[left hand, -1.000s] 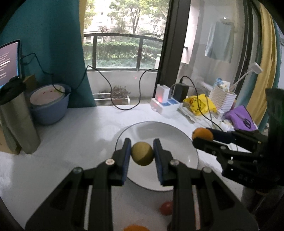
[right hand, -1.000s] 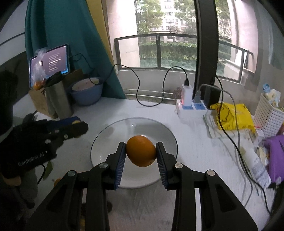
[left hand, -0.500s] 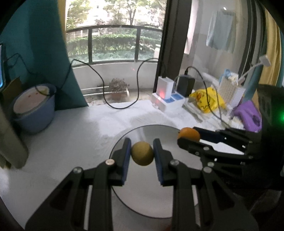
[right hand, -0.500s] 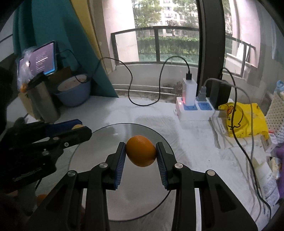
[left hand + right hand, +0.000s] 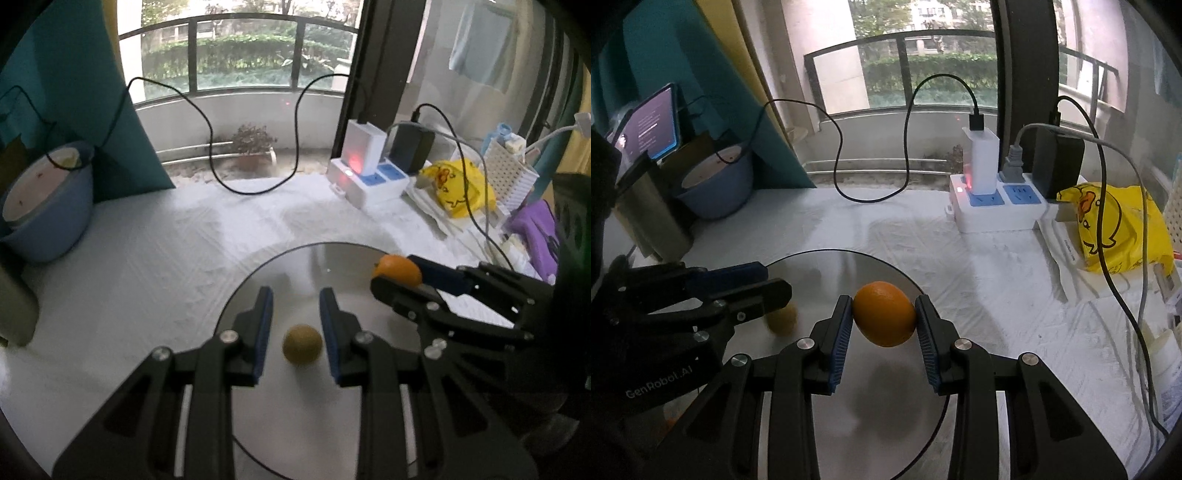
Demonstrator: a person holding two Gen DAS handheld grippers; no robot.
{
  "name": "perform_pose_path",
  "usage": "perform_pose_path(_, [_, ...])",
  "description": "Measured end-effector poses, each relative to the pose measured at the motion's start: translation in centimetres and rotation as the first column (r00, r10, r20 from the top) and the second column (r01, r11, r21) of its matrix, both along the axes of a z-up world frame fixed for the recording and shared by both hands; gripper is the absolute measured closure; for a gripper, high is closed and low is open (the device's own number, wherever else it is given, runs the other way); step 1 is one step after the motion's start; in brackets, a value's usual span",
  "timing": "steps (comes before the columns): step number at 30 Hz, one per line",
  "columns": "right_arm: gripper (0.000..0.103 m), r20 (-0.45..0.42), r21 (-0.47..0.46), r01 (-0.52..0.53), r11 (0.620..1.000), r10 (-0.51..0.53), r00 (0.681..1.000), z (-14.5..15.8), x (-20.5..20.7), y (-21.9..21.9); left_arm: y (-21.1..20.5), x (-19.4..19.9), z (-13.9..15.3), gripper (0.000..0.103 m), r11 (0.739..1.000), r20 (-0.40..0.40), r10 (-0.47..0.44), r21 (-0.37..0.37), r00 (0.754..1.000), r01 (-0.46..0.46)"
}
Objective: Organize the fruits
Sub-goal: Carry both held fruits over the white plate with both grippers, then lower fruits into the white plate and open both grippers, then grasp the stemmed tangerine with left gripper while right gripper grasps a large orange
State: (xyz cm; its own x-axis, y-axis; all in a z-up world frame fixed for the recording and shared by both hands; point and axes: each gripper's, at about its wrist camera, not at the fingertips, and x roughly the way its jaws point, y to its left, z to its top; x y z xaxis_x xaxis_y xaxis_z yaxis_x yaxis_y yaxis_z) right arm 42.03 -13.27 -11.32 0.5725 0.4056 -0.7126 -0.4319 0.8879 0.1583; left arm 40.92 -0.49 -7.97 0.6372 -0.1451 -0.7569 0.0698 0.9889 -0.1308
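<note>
While my left gripper hangs over the round glossy grey plate, its blue-padded fingers stand apart, and the small yellow-green round fruit lies loose on the plate between them, touching neither pad that I can see. I have it released. My right gripper is clenched on the bright orange oval fruit, both blue pads pressed against its sides, holding it above the plate with a dark shadow beneath it. From the right wrist view I see the left gripper reaching in from the left, with the yellow-green fruit partly hidden under its tip. Behind the plate, on the white cloth-covered table, sit a white power strip, a pale blue bowl and a yellow duck-print bag.
</note>
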Motion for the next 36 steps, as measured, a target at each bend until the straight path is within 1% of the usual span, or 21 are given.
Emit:
perform_pose_path(2, [0.066,0.000,0.002,0.004,1.000,-0.004,1.000,0.0,0.0,-0.1,0.0,0.1,0.0,0.075,1.000,-0.007,0.000,0.002,1.000,0.000])
perform_pose_path(3, [0.062,0.001,0.004,0.006,1.000,-0.006,1.000,0.1,0.0,-0.1,-0.1,0.0,0.0,0.075,1.000,-0.006,0.000,0.003,1.000,0.000])
perform_pose_path(4, [0.058,0.002,0.007,0.008,1.000,-0.008,1.000,0.2,0.0,-0.3,0.0,-0.1,0.2,0.072,1.000,-0.001,0.001,0.002,1.000,-0.001])
perform_pose_path(5, [0.051,0.004,0.009,0.011,1.000,-0.011,1.000,0.4,0.0,-0.4,0.0,-0.3,0.5,0.071,1.000,0.011,0.006,0.002,1.000,-0.006])
perform_pose_path(6, [0.050,0.008,0.010,0.017,1.000,-0.017,1.000,0.6,-0.2,-0.5,-0.1,-0.6,0.9,0.066,1.000,0.024,0.006,0.001,1.000,-0.006])
perform_pose_path(7, [0.049,0.012,0.011,0.020,1.000,-0.020,1.000,0.8,-0.2,-0.6,-0.1,-0.8,1.1,0.058,1.000,0.032,0.008,0.000,0.999,-0.008])
perform_pose_path(8, [0.049,0.016,0.009,0.025,1.000,-0.025,1.000,0.9,-0.4,-0.8,0.0,-1.1,1.4,0.056,1.000,0.046,0.012,-0.005,0.999,-0.012])
perform_pose_path(16, [0.049,0.064,0.005,0.048,0.999,-0.048,0.997,3.3,-2.7,-1.7,0.3,-3.3,3.6,0.056,1.000,0.089,0.014,-0.010,0.996,-0.014])
perform_pose_path(24, [0.049,0.099,0.010,0.048,0.999,-0.049,0.994,5.4,-6.1,-2.5,1.6,-7.4,5.9,0.056,0.999,0.157,0.043,-0.012,0.987,-0.042])
perform_pose_path(30, [0.049,0.107,0.016,0.051,0.999,-0.052,0.993,6.2,-9.5,-3.3,2.5,-10.9,6.3,0.056,0.998,0.176,0.063,-0.021,0.982,-0.060])
perform_pose_path(36, [0.049,0.090,0.007,0.037,0.999,-0.038,0.995,5.8,-12.9,-3.9,3.2,-13.9,5.7,0.055,0.996,0.172,0.082,-0.039,0.982,-0.076])
